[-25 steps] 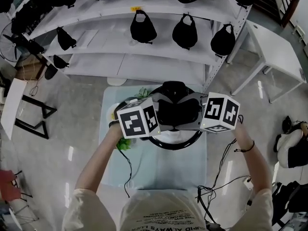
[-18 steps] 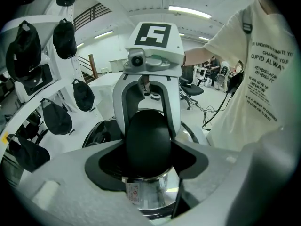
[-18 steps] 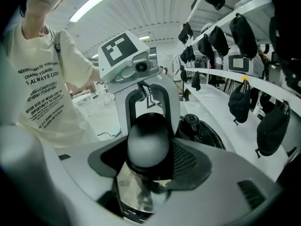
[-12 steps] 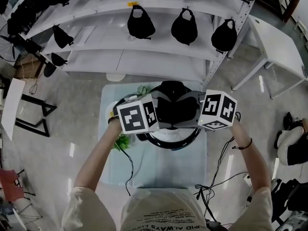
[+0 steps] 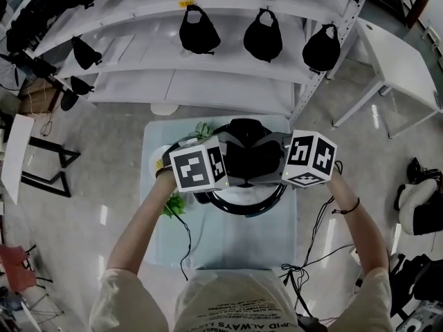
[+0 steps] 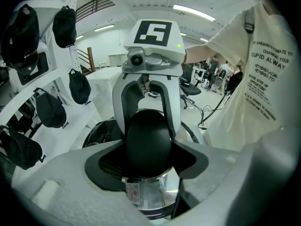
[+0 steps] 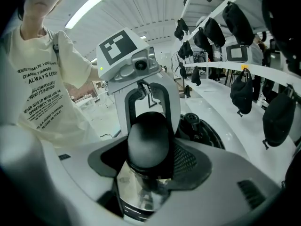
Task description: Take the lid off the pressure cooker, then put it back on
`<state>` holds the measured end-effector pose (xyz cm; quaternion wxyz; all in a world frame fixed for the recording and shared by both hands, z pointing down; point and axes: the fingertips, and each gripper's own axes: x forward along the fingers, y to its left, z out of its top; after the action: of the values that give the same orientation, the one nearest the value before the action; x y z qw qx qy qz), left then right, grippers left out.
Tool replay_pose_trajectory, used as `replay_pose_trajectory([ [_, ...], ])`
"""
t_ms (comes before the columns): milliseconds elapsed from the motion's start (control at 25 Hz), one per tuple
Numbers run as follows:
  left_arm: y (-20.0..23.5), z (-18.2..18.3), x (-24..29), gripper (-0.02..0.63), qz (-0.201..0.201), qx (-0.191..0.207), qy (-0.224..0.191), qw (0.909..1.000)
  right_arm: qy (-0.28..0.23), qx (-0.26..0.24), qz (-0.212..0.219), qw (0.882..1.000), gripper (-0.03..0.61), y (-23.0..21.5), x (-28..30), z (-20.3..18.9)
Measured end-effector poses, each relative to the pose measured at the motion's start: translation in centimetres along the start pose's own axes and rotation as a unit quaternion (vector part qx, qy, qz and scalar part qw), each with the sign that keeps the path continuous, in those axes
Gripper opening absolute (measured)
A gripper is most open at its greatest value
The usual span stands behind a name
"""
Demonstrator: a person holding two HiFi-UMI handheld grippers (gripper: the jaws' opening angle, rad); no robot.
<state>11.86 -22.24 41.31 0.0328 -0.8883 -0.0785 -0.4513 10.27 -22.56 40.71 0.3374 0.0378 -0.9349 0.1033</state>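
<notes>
Black rounded lid handle [image 6: 148,126] is in both claws. Left gripper [image 6: 148,149] and right gripper [image 7: 151,152] face each other, each with jaws spread wide and pressed on that one handle from opposite sides. Count: two grippers, two marker cubes (left cube [image 5: 197,170], right cube [image 5: 313,159]), one handle, one pressure cooker [image 5: 243,209]. The cooker sits on the pale blue table [image 5: 228,247] right in front of me. In the head view its black ring with a pale inside shows on my side of the cubes, and the handle is over its far half. I can't tell whether it's seated or lifted. Left gripper view only: shiny steel [image 6: 157,192] under the handle, carrying one small sticker [image 6: 133,192]. Right gripper view only: a black round part with a small knob [image 7: 194,120] just behind the handle. Head view only: green leaves [image 5: 177,205] left of the cooker, cables [image 5: 185,244] on the table, and a white rack [image 5: 208,88] beyond with three black caps [image 5: 199,32] in a row, plus two more further left.
</notes>
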Motion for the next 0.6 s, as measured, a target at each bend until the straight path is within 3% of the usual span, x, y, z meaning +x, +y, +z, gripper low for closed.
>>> replay_pose_trajectory([
  [600, 0.31, -0.65, 0.50, 0.284, -0.006, -0.009, -0.011, 0.9999, 0.003, 0.003, 0.011, 1.000, 0.276, -0.40, 0.67, -0.37],
])
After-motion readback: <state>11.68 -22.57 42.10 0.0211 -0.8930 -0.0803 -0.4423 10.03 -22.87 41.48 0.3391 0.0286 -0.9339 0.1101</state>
